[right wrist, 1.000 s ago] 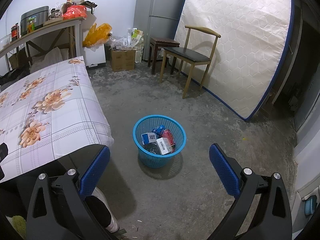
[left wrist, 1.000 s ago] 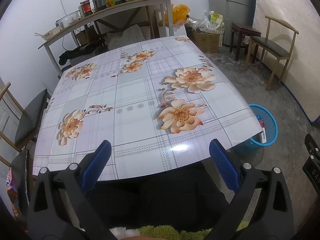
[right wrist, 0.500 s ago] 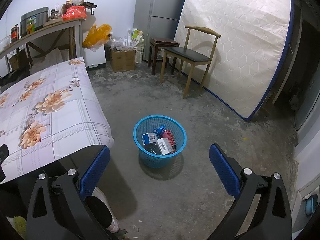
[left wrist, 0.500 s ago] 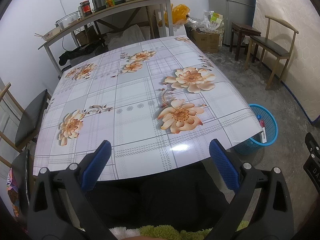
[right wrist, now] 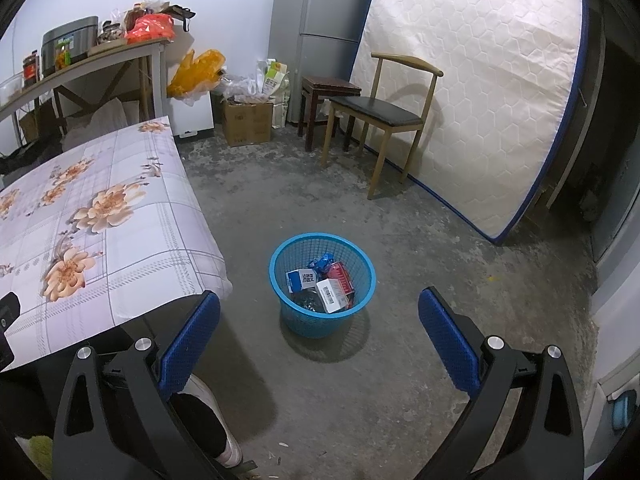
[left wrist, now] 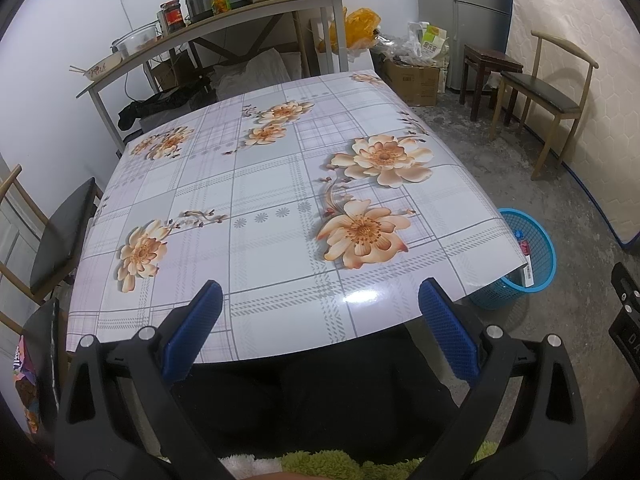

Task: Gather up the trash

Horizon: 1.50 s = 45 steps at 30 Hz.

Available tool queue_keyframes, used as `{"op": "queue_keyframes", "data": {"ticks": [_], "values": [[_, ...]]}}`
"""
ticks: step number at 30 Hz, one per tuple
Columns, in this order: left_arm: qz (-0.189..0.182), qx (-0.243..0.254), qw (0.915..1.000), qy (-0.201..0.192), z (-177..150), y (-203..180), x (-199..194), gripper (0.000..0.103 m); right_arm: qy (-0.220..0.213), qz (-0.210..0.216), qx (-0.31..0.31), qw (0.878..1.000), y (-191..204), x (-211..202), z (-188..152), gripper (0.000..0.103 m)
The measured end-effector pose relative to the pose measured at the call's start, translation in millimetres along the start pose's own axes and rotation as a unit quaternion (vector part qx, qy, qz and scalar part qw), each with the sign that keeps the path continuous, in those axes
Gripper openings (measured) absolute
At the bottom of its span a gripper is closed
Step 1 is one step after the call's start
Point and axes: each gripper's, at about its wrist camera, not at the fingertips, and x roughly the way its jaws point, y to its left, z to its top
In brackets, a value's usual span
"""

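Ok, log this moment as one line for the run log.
left gripper: open, empty, over floral table | right gripper: open, empty, aimed at blue basket | basket: on floor beside table, holds boxes and wrappers

Showing black angular frames on the left gripper [left wrist: 318, 322] and right gripper [right wrist: 319, 326], blue textured pads [left wrist: 448, 336], silver screws along the bottom; wearing black trousers, a white shoe lower left.
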Motion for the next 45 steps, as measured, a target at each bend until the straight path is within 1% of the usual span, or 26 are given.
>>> {"op": "queue_keyframes", "data": {"ticks": [45], "values": [[-0.001,0.002,1.0000,0.004,-3.1,3.1,3.2,0.094,0.008,0.009,0.006,1.000,0.1,4.1,-2.9,0.097]]}}
